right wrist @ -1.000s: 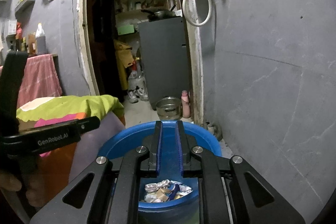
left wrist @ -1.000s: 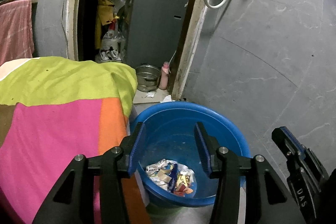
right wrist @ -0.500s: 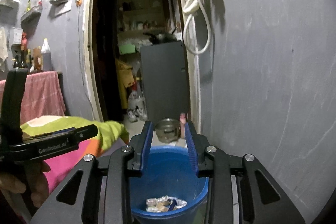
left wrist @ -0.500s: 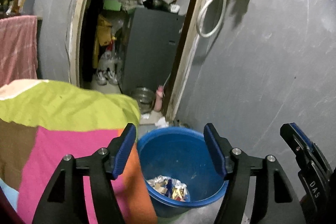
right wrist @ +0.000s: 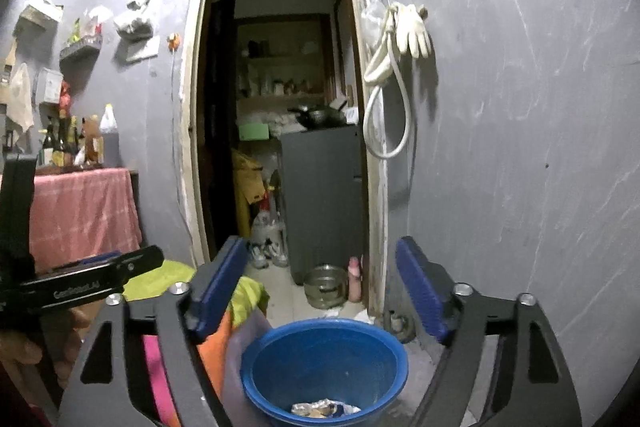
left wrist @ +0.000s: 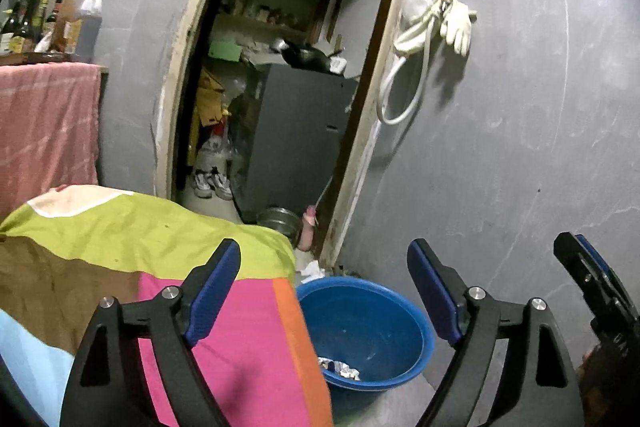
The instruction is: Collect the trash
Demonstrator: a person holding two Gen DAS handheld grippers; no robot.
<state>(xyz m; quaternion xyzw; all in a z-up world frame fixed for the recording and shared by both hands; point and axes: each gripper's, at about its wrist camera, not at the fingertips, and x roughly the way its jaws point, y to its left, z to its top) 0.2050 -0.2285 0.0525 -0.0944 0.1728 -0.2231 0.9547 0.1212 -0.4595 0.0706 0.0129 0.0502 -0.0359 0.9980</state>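
A blue plastic basin (left wrist: 396, 311) stands on the floor by the grey wall, with crumpled foil and wrapper trash (left wrist: 339, 370) at its bottom. It also shows in the right wrist view (right wrist: 320, 351), with the trash (right wrist: 324, 407) at the lower edge. My left gripper (left wrist: 323, 287) is open and empty, held above and short of the basin. My right gripper (right wrist: 322, 291) is open and empty, above the basin. The right gripper's side shows at the left wrist view's right edge (left wrist: 592, 283).
A table under a green, pink and orange cloth (left wrist: 160, 267) stands left of the basin. An open doorway (right wrist: 280, 107) leads to a cluttered room with a grey cabinet (right wrist: 324, 195). A metal pot (right wrist: 325, 285) sits at the threshold. A hose and glove (right wrist: 400, 39) hang on the wall.
Both grippers rose and drew back from the basin, which now sits lower and smaller in view. The right gripper opened from nearly shut to wide; the left opened wider.
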